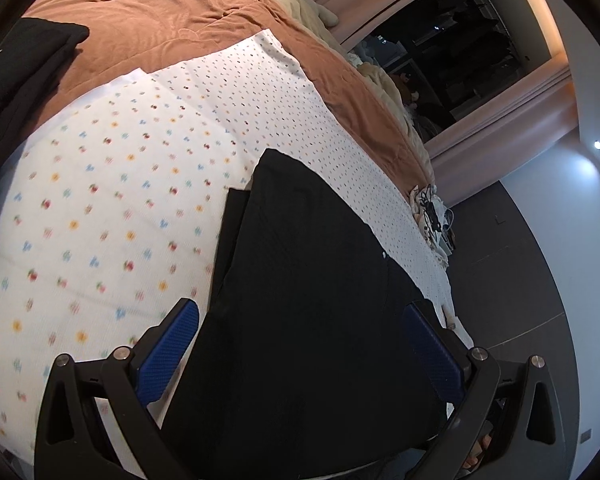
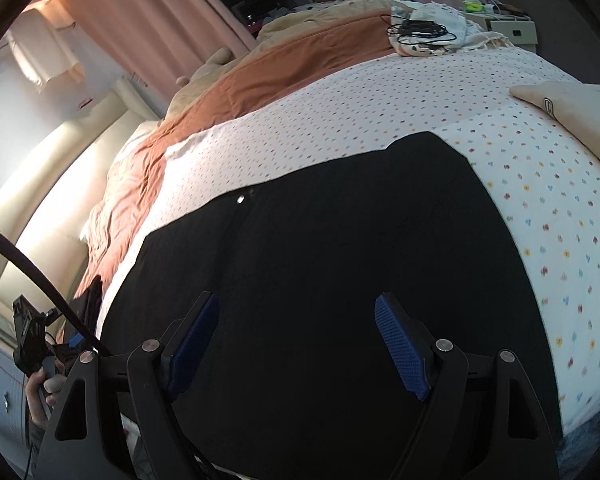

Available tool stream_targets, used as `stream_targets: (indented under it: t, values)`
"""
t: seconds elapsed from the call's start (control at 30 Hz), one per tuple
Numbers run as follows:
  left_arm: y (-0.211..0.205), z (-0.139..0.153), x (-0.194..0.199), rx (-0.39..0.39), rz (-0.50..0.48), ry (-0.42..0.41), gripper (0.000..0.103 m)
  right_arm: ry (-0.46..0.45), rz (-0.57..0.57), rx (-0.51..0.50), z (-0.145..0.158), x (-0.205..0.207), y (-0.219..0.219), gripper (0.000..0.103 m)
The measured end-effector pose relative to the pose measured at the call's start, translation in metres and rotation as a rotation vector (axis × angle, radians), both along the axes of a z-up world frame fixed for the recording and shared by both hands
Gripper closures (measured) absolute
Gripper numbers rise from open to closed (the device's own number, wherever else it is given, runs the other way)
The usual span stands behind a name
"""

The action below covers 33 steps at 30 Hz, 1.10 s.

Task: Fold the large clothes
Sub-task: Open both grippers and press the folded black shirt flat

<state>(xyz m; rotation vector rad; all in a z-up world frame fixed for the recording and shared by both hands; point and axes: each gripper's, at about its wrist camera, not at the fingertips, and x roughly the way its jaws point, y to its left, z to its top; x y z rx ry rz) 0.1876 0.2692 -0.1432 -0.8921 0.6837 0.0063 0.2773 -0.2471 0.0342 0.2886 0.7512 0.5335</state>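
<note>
1. On the bed, a white sheet (image 1: 112, 208) printed with small coloured flowers lay spread over a rust-brown quilt (image 1: 172, 12), and a black garment (image 1: 320, 300) lay flat on the sheet near its lower edge.
2. Seen from the left wrist, the left gripper (image 1: 304, 348) hung above the garment with its blue pads (image 1: 168, 352) set wide apart and nothing pinched between them; the cloth lay underneath, and whether the tips brushed it could not be told.
3. Seen from the right wrist, the right gripper (image 2: 300, 344) likewise stood over the black garment (image 2: 320, 260), jaws parted and empty, its blue pads (image 2: 400, 348) clear of any fold.
4. A small white button or stud (image 2: 240, 199) showed near the garment's far edge.
5. A second dark piece of clothing (image 1: 20, 64) lay at the upper left of the left view, partly on the quilt and well apart from the spread garment.
6. A cream garment or cushion (image 2: 576, 116) rested on the sheet at the right edge of the right view.
7. A tangle of black cables (image 2: 420, 34) sat on a pale cloth at the far end of the bed.
8. Pink curtains (image 2: 160, 12) hung beyond the bed.
9. A hand (image 2: 40, 392) at the lower left of the right view held a black device.
</note>
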Motion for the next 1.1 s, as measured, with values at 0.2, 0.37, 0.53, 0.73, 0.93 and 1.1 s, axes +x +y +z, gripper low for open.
stream_targets:
  t: [0.2,0.37,0.53,0.73,0.93,1.1]
  values:
    - [-0.01,-0.011,-0.033,-0.008,0.0,0.008,0.0,-0.031,0.064,-0.068,-0.006,-0.049,0.03,0.024]
    - [-0.016,-0.023,-0.065,-0.028,0.014,0.008,0.0,-0.026,0.127,-0.099,-0.016,-0.079,0.05,0.039]
    - [-0.02,-0.03,-0.091,-0.044,0.022,0.001,0.0,-0.012,0.183,-0.133,-0.025,-0.1,0.066,0.05]
    - [-0.026,-0.045,-0.111,-0.086,0.019,0.006,0.012,-0.016,0.217,-0.208,-0.029,-0.108,0.084,0.064]
    - [-0.032,-0.065,-0.113,-0.135,-0.003,0.024,0.026,-0.029,0.196,-0.279,-0.03,-0.096,0.097,0.065]
    - [-0.038,-0.078,-0.098,-0.152,-0.032,0.052,0.04,-0.001,0.176,-0.325,-0.039,-0.086,0.106,0.065]
